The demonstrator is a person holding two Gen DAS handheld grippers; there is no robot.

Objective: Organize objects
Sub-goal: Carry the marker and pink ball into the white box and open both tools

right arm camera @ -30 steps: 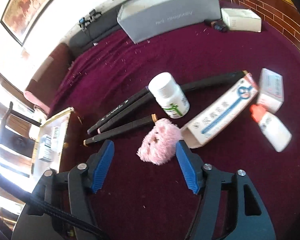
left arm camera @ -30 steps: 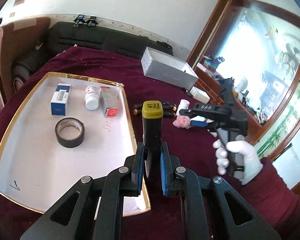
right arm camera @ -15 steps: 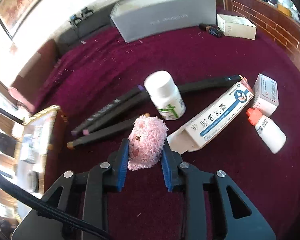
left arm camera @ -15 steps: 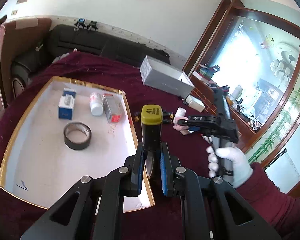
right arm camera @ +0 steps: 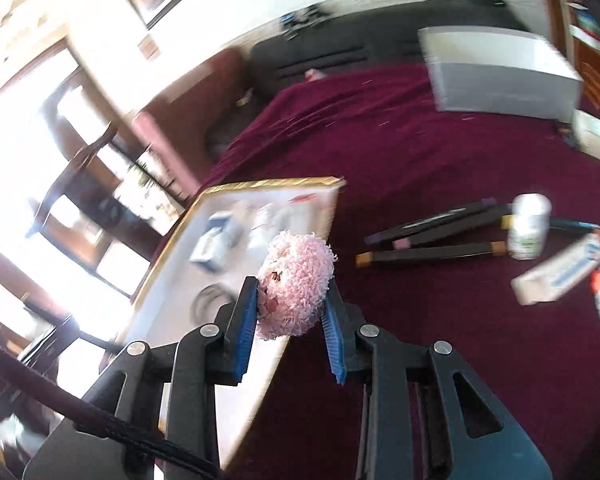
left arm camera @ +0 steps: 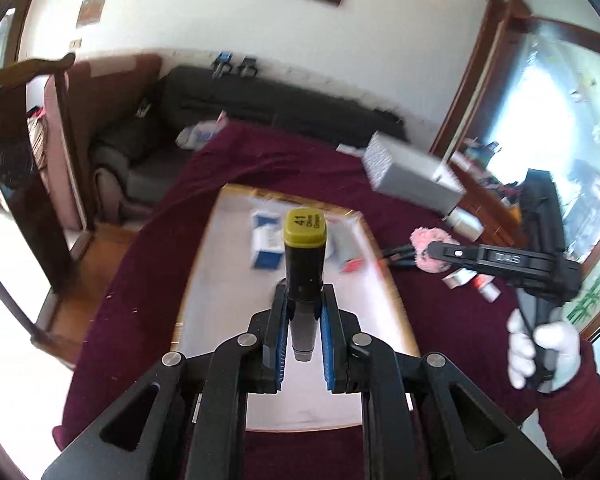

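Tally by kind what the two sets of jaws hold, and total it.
Marker: 1, in the left gripper
Pink pompom: 1, in the right gripper
Total: 2

marker cap (left arm camera: 304, 230): "41" | smaller print below: unreadable

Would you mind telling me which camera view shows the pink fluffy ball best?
The right wrist view: the pink fluffy ball fills the centre, clamped in the right hand-held gripper. The left wrist view catches only a small, partly hidden pink tuft.
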